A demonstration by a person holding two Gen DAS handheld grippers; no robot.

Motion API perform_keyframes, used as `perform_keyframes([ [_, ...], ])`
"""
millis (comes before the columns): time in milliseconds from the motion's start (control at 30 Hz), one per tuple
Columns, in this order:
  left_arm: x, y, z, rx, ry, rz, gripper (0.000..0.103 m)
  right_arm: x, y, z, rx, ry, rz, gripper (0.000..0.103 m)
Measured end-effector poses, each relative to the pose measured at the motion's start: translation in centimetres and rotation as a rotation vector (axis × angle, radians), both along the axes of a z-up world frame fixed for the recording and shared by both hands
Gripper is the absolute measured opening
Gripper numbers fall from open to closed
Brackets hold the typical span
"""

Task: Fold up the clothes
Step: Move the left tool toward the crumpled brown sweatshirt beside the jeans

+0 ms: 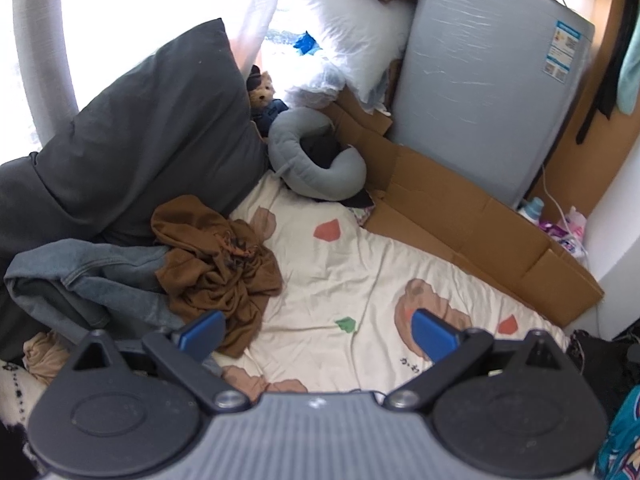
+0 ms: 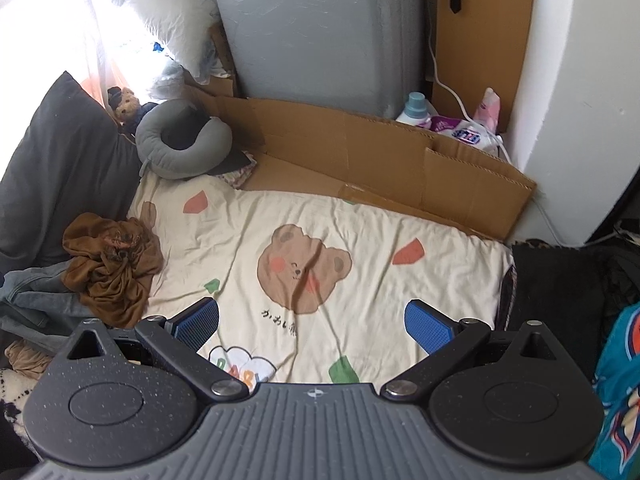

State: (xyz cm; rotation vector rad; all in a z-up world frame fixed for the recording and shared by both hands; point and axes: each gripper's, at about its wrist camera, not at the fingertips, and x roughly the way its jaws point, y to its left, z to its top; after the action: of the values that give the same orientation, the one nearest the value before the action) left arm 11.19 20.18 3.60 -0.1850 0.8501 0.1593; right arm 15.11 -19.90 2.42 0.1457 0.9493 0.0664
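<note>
Both jaws spread wide and empty, the left hand-held gripper and right hand-held gripper hover over the bed sheet. The crumpled brown garment lies at the sheet's left edge, beside the jeans. Nothing's picked up yet; next it wants grabbing and spreading flat.

Perhaps "かわい" on bedsheet

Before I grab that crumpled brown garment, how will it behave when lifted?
The brown garment looks thin and deeply creased, so it will probably hang limp and unfurl. It overlaps the denim piece, which may drag along. Both tongs, left and right, are open.
</note>
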Motion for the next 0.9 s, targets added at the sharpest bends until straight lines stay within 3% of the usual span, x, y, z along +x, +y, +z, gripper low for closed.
perform_keyframes([
  [533,3.8,3.7,-5.5,-0.019,0.003,0.075,0.098,6.9,1.0,-4.9,-0.021,0.000,0.062,0.102],
  [900,5.3,6.4,-10.1,-0.048,-0.025,0.162,0.089,10.4,4.7,-7.9,-0.041,-0.001,0.210,0.099],
])
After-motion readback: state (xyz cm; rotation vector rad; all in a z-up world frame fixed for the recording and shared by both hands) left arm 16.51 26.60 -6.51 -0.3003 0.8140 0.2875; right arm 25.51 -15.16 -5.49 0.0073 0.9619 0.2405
